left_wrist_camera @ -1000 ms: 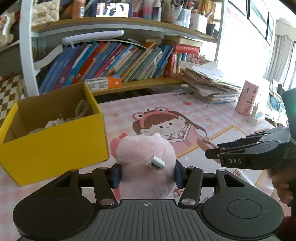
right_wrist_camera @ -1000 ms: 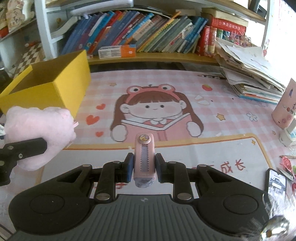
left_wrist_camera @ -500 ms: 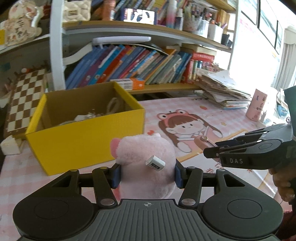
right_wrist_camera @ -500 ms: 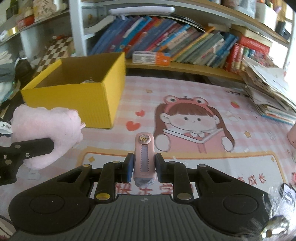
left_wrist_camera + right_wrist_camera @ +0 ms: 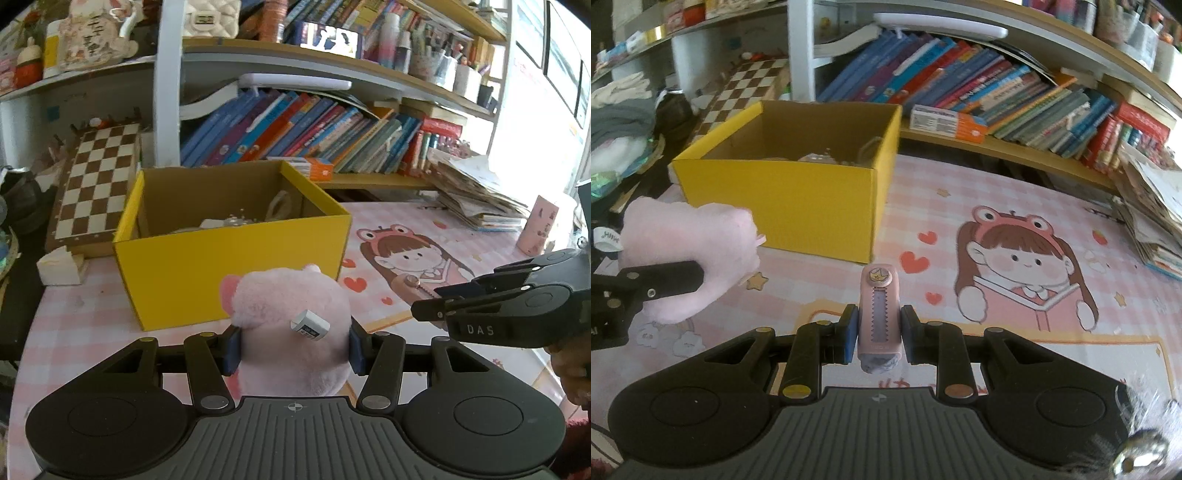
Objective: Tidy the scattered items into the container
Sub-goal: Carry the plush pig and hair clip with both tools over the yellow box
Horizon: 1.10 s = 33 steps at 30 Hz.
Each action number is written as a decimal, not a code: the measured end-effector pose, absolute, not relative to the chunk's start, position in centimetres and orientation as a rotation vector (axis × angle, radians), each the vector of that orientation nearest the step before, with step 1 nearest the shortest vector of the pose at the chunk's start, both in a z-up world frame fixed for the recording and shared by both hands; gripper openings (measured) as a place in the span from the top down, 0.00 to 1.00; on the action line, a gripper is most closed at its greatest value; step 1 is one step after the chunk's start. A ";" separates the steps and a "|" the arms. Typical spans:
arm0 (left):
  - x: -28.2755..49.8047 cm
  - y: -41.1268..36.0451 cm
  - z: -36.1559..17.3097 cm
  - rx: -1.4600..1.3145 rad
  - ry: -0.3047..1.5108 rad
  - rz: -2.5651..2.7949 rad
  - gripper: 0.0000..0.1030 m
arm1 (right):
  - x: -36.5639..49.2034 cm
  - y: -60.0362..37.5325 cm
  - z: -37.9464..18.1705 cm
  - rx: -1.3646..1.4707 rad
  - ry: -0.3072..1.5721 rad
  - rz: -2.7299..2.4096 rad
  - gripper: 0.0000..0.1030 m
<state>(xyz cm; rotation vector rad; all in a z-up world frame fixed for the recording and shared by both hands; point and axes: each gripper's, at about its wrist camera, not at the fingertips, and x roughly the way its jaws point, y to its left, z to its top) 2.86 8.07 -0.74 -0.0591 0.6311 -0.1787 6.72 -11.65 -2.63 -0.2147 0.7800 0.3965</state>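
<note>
Pink plush toy (image 5: 291, 332) sat squeezed between the fingers of the left gripper (image 5: 293, 349), which were about half spread and pressing into its sides, a white sewn-in label (image 5: 309, 325) sticking out toward the right finger; it was soft, round and fuzzy, with a small ear-like nub on its upper left. Ahead of those fingers and slightly to their left stood the yellow box (image 5: 236, 258), open at the top, with a few pale items already lying inside. The right gripper (image 5: 877, 328) had its fingers drawn in as far as they go on a slim pink gadget (image 5: 879, 314) with a zigzag strip down its face and a star badge at the far tip; it pointed forward from between the fingers, with the box ahead and to their left. Both loads were held above the counter (image 5: 997, 206), short of the box. Likely trouble: the plush is bulky and springy, so it could catch on the near wall of the box; the two grippers, close side by side, might bump over the opening; the smooth gadget, pinched only at its lower half, could swivel or slip out early
</note>
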 end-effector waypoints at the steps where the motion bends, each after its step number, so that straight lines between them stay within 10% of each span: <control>1: 2.9 8.3 -0.7 -0.062 0.630 -0.175 0.49 | 6.7 -11.4 -2.6 -0.219 0.777 0.404 0.78; 33: 4.0 12.3 1.5 -0.129 0.537 -0.129 0.49 | 8.5 -7.0 -0.5 -0.242 0.740 0.493 0.78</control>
